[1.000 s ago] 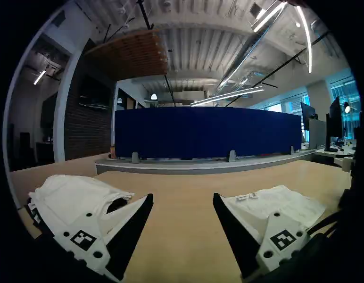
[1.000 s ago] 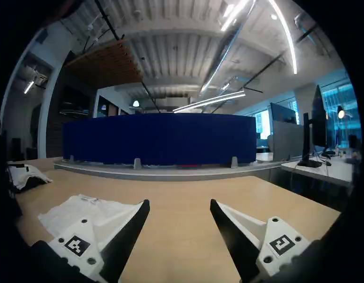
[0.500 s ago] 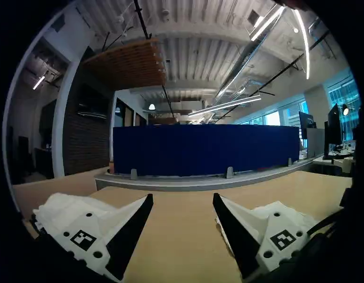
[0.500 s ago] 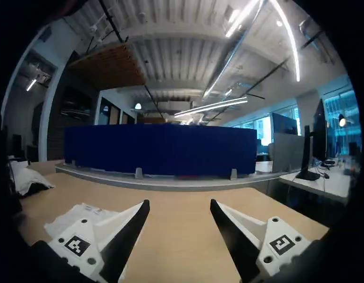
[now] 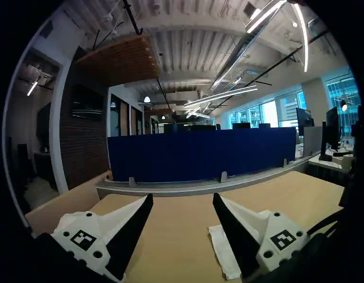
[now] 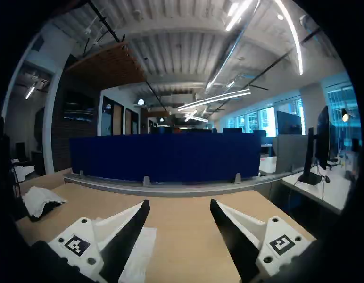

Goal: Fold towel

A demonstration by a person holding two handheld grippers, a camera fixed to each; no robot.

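The left gripper [image 5: 182, 195] and right gripper [image 6: 179, 201], jaws of both apart and empty, over the desk [image 5: 182, 245]. The towel [image 5: 223, 250] lies flat between them, beneath the left gripper's right jaw and the right gripper's left jaw; neither is clearly nearer.

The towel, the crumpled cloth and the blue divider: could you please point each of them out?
towel [image 6: 142, 246]: right gripper view, its flat visible part.
crumpled cloth [image 6: 39, 197]: right gripper view, its white top.
blue divider [image 5: 201, 152]: left gripper view, middle of its face.
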